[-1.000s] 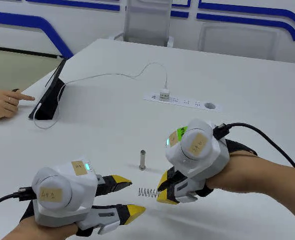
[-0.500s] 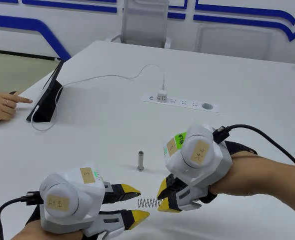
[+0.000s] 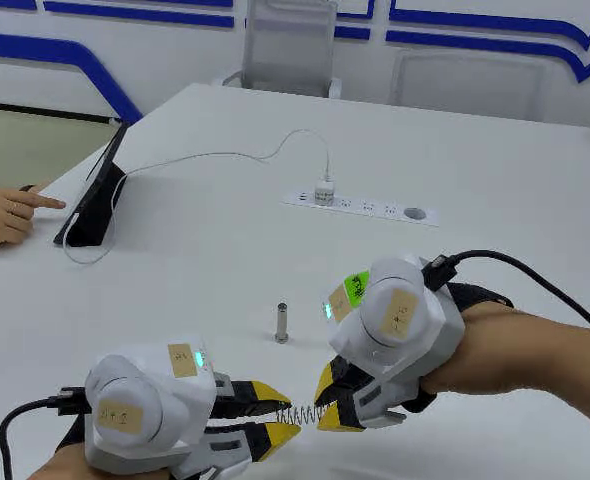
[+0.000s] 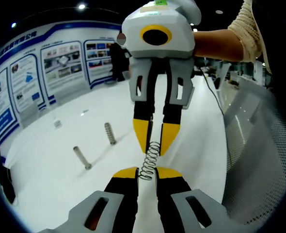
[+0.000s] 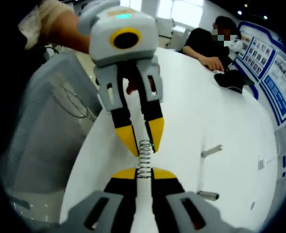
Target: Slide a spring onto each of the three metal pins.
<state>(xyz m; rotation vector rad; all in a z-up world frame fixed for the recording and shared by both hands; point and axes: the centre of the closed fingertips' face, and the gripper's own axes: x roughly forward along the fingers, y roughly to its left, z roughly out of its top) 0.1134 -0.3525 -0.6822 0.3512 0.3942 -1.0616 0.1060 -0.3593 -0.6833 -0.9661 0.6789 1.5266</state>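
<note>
The left tool (image 3: 283, 416) has moved in since a second ago. Then its jaws stood wide apart and clear of the spring (image 3: 301, 412); now they have narrowed around the spring's free end. Whether they actually press it, I cannot tell. The right tool (image 3: 322, 402) still pinches the other end, so the spring spans straight from tip to tip, near the front edge of the tabletop (image 3: 195, 260). The upright pin (image 3: 282, 322) stands bare just behind them, unmoved. In the left gripper view a second pin (image 4: 110, 133), wrapped in coils, stands beyond it.
</note>
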